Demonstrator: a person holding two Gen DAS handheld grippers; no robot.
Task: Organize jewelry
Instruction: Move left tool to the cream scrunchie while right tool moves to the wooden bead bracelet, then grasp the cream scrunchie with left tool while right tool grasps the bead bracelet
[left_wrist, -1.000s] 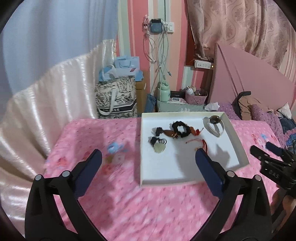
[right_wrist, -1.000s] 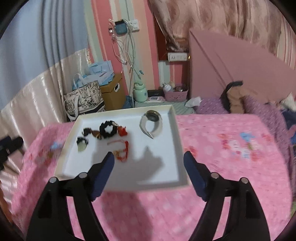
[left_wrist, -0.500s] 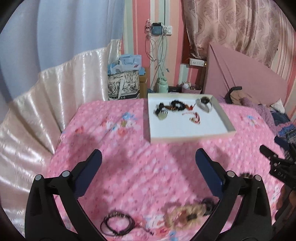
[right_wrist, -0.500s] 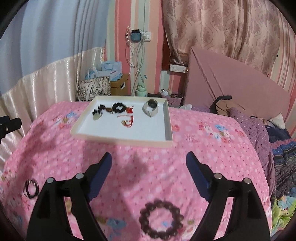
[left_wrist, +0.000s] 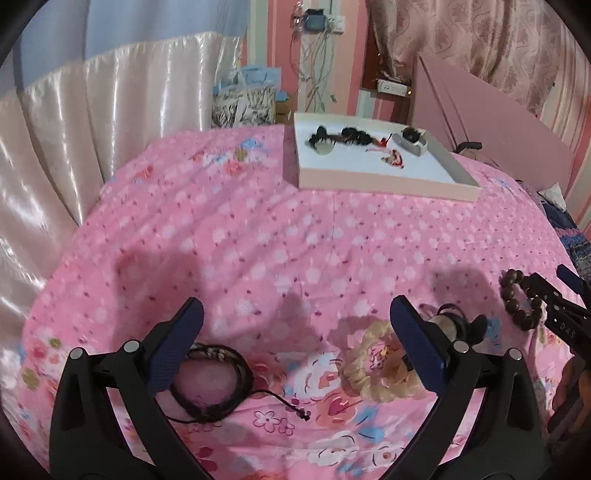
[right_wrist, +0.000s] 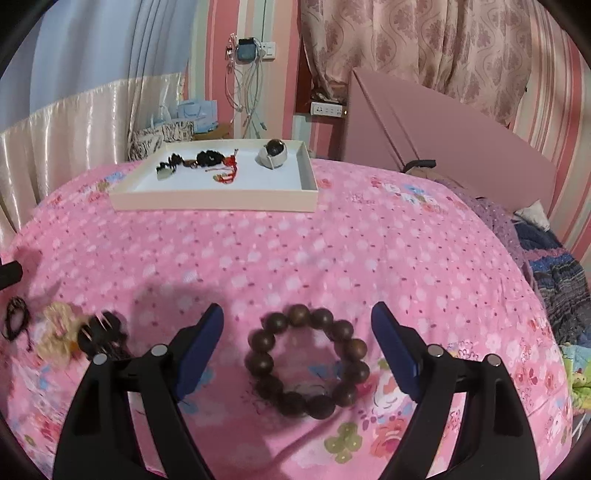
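A white tray (left_wrist: 384, 182) (right_wrist: 214, 201) at the far side of the pink bed holds several pieces of jewelry. My left gripper (left_wrist: 295, 332) is open low over the bedspread; a black cord bracelet (left_wrist: 214, 384) lies by its left finger and a blond hair scrunchie (left_wrist: 384, 365) by its right finger. My right gripper (right_wrist: 295, 336) is open, with a brown wooden bead bracelet (right_wrist: 308, 363) lying flat on the bed between its fingers. The bead bracelet also shows in the left wrist view (left_wrist: 519, 304), under the right gripper.
A dark hair clip (right_wrist: 103, 334) and the scrunchie (right_wrist: 59, 328) lie left of my right gripper. Satin curtains (left_wrist: 92, 129) hang to the left, a pink headboard (right_wrist: 443, 136) and piled clothes (right_wrist: 546, 266) stand to the right, and bags (left_wrist: 243, 99) sit behind the tray.
Both grippers pulled back from the tray and dropped toward the near bed. The bead bracelet now lies between the right fingers; the cord bracelet and scrunchie sit by the left fingers.
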